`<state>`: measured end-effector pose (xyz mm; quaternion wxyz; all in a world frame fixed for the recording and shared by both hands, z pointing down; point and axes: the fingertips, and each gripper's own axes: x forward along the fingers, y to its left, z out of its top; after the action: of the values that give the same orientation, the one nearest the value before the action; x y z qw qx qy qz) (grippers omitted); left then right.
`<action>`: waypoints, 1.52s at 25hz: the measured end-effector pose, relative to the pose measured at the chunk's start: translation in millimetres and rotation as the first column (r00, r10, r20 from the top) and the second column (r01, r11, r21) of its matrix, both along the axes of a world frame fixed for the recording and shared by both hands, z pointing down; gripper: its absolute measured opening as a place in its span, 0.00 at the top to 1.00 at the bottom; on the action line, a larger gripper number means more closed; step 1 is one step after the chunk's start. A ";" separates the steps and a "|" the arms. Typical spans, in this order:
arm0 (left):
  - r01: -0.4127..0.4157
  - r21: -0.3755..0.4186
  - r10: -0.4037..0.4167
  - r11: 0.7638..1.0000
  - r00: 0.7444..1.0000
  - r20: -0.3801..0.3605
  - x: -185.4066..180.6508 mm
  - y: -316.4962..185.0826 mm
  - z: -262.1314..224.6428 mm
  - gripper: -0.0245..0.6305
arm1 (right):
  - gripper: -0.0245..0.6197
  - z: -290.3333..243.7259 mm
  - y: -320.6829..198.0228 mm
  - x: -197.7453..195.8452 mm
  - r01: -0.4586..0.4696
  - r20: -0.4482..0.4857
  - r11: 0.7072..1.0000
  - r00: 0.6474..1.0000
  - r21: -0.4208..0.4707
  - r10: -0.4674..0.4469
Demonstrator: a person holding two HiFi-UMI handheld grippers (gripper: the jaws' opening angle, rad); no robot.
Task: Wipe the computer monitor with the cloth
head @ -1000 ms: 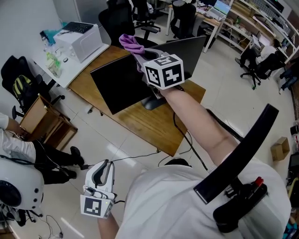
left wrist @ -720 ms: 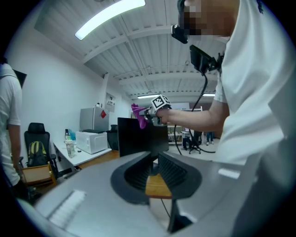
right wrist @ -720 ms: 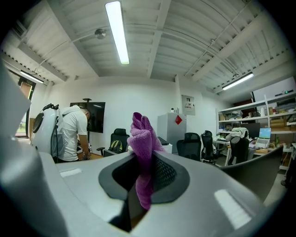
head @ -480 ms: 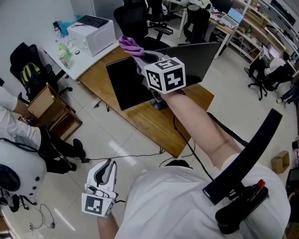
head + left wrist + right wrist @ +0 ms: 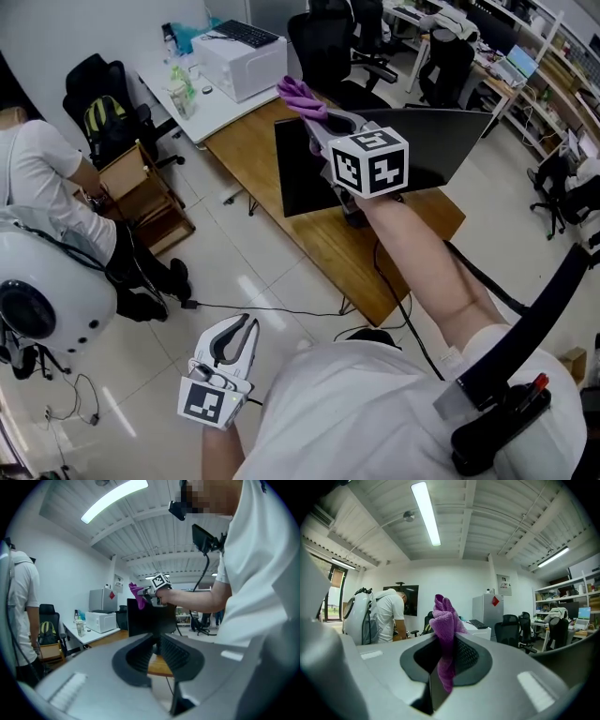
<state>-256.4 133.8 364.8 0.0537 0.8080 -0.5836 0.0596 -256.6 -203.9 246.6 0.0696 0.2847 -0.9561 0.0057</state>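
Note:
A black computer monitor (image 5: 305,183) stands on a wooden desk (image 5: 319,246), its screen dark. My right gripper (image 5: 325,119) is held out at the monitor's upper left edge, shut on a purple cloth (image 5: 302,96) that bunches up beyond the jaws. In the right gripper view the cloth (image 5: 445,618) is pinched between the closed jaws of the right gripper (image 5: 446,644). My left gripper (image 5: 240,330) hangs low over the floor, away from the desk, jaws together and holding nothing. Its own view shows the left gripper (image 5: 157,639) shut, with the monitor (image 5: 140,619) and the cloth (image 5: 137,593) beyond it.
A white table (image 5: 211,112) with a white box-shaped machine (image 5: 246,62) and bottles (image 5: 180,94) adjoins the desk. A person in white (image 5: 42,173) bends over at the left, beside a white backpack unit (image 5: 42,300). Office chairs (image 5: 323,52) stand behind the desk. Cables (image 5: 272,309) cross the floor.
The head view has swung, so the desk and monitor sit further right. The right gripper with the cloth is now nearer the monitor's upper left corner. The left gripper stays low.

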 end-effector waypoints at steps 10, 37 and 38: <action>0.053 -0.014 -0.053 0.998 0.999 -0.001 -5.1 12.4 4.7 0.85 | 0.89 6.1 23.4 -36.7 0.087 0.002 0.996 0.996 -0.003 -0.087; 0.098 -0.097 -0.098 0.990 0.995 0.003 -16.4 15.1 7.5 0.85 | 0.89 104.4 53.9 -67.2 0.158 -0.042 0.983 0.986 -0.094 -0.162; 0.096 -0.102 -0.097 0.990 0.995 0.003 -16.3 15.1 8.3 0.85 | 0.89 108.8 53.8 -67.2 0.155 -0.043 0.983 0.986 -0.099 -0.160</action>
<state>-272.8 148.9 373.1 0.0982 0.7752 -0.6182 0.0858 -323.7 -150.1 355.5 0.1076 0.2046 -0.9721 0.0386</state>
